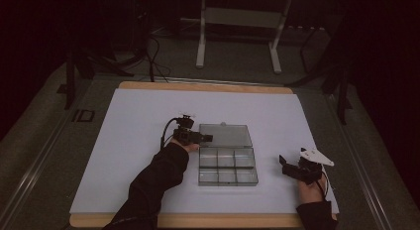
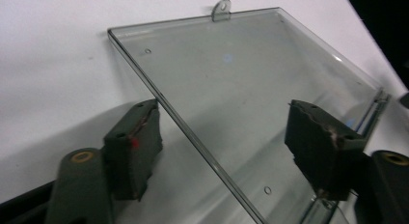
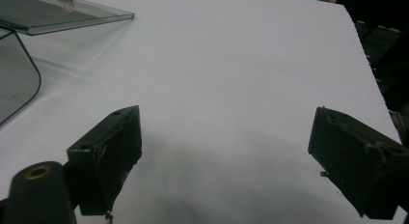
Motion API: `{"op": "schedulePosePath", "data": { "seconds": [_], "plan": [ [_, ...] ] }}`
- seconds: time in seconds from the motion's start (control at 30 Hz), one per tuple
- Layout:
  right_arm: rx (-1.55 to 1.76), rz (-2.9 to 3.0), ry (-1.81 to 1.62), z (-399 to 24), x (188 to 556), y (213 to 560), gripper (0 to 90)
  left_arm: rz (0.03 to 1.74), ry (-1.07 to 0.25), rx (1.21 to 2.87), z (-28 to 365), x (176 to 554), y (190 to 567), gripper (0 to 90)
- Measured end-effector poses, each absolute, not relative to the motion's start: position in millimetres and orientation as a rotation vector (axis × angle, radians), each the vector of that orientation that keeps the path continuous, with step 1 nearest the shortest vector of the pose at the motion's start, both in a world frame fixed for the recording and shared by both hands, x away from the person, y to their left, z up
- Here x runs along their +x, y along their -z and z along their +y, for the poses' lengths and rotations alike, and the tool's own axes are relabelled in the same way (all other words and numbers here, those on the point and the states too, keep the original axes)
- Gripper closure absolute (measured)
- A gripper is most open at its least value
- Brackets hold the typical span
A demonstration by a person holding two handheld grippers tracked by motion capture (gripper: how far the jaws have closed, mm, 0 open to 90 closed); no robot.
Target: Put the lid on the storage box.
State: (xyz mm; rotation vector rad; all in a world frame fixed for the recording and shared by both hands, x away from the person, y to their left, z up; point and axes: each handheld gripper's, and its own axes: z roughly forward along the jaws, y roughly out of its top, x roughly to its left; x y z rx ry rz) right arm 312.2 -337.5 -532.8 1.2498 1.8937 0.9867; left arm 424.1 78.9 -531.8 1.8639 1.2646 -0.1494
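Note:
A clear plastic compartment box lies open in the middle of the white sheet, its flat lid folded back on the far side. My left gripper is at the lid's left edge. In the left gripper view the lid lies between the spread jaws of my left gripper: its long edge passes close to the left pad, and the right pad hangs over the lid's surface. My right gripper rests open to the right of the box, over bare sheet.
The white sheet covers a wooden board on a grey table. A white metal frame and cables stand behind the table. The box's corner and lid show in the right gripper view.

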Motion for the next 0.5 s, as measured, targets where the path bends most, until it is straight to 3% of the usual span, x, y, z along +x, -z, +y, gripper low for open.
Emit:
{"op": "schedulePosePath", "data": {
  "seconds": [0.23,0.5],
  "plan": [
    [1.253,1.894,-0.982,-337.6,312.6,532.8,11.5,1.231,0.229,1.811,84.4,424.8,533.9,42.0],
    [1.252,1.916,-0.948,-335.6,314.6,532.9,11.5,1.144,0.152,1.783,91.3,417.8,523.1,58.8]
  ]
}}
